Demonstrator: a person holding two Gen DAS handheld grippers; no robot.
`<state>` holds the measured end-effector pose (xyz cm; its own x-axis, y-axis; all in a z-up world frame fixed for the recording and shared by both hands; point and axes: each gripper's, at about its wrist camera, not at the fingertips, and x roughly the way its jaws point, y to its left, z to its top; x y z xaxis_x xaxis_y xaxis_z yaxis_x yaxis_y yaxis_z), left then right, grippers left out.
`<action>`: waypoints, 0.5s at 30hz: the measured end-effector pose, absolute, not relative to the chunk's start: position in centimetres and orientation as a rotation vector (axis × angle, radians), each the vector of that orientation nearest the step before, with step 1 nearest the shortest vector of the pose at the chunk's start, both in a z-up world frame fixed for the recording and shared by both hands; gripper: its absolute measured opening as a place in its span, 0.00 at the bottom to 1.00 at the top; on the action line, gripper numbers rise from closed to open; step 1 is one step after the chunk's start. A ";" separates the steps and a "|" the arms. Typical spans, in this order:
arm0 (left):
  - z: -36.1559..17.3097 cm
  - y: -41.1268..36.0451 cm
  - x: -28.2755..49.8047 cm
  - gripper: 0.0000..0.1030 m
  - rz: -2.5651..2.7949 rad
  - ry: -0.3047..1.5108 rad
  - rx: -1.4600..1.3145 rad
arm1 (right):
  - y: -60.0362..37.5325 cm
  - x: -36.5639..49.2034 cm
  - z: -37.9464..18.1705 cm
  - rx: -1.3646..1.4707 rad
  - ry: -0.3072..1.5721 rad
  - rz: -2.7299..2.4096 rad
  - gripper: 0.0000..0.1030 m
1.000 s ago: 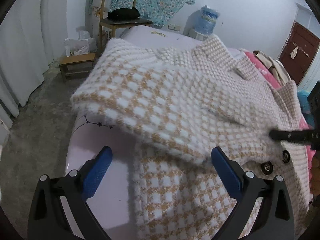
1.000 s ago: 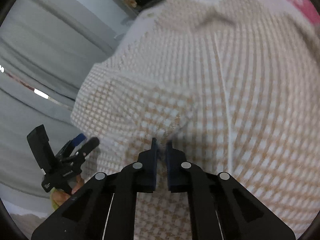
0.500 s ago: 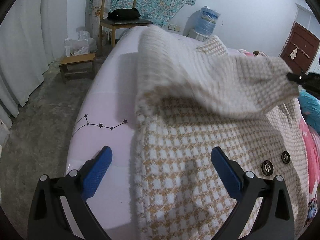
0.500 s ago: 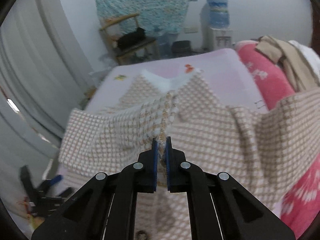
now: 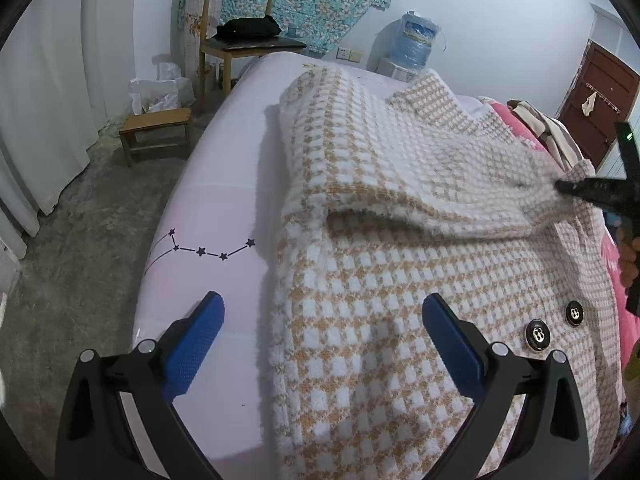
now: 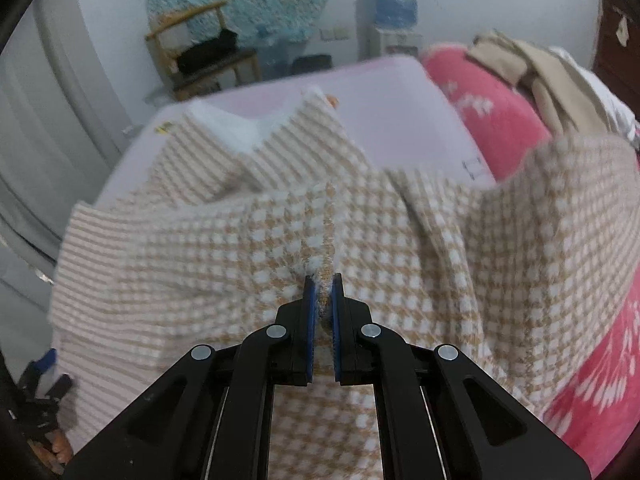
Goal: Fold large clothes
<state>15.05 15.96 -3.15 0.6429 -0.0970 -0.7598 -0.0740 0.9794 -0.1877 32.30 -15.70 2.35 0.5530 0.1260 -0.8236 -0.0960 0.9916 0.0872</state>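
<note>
A large tan-and-white houndstooth coat with dark buttons lies on a pale pink bed. Its sleeve is folded across the body. My left gripper is open and empty, low over the coat's near left edge. My right gripper is shut on the sleeve's cuff and holds it just above the coat. In the left wrist view the right gripper shows at the far right, pinching the cuff.
A wooden chair with a black bag, a small stool and a water dispenser stand beyond the bed. A pink blanket with beige clothes lies on the right. A white curtain hangs left.
My right gripper has carried the sleeve from the left side across the coat to the right and lowered it. The left gripper has stayed open in place.
</note>
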 end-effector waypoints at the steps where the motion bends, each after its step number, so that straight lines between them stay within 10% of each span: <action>1: -3.2 15.9 15.0 0.95 -0.013 0.874 -0.209 | -16.0 32.5 1.7 0.039 0.991 0.123 0.05; 15: 5.0 18.3 16.5 0.95 -0.214 0.736 -0.278 | -16.4 32.4 0.5 -0.009 0.999 0.126 0.05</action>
<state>16.45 18.26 4.97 0.7219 -0.2880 -0.6293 0.0944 0.9418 -0.3226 32.45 -16.39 0.53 0.5347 0.1014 -0.8389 -0.1099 0.9927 0.0499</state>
